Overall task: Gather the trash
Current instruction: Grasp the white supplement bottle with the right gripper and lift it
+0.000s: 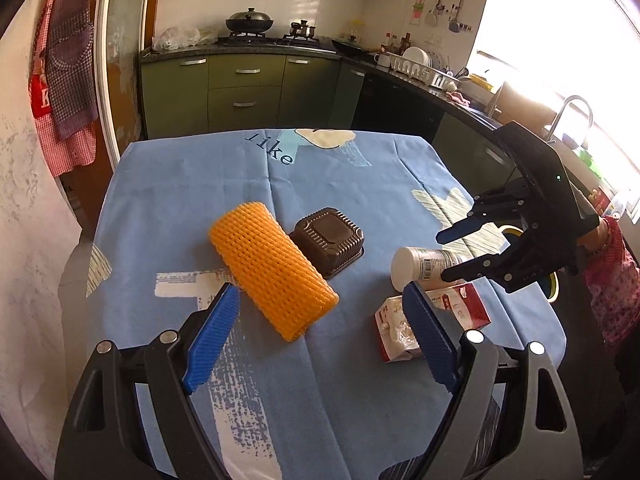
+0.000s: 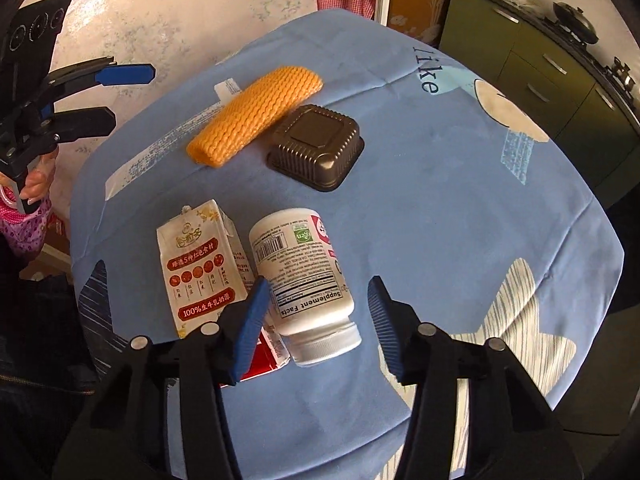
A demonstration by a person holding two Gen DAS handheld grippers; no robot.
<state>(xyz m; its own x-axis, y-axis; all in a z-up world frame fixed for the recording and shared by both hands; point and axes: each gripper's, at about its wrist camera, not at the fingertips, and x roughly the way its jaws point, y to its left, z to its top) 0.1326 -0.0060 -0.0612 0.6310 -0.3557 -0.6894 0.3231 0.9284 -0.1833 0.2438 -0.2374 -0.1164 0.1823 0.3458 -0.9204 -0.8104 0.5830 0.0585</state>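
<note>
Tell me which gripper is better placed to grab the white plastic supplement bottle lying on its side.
Right. The right gripper is open with the white plastic supplement bottle lying between its blue fingers. The left gripper is open too, but faces the orange foam mesh sleeve.

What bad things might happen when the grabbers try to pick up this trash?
1. The white bottle lies on its side, touching the milk carton. It may roll away, or the open right gripper could nudge the carton instead.
2. The orange foam net looks soft, so it might squash or slip out of the open left gripper.
3. The net lies right against the brown tray, so lifting one may drag the other.
</note>
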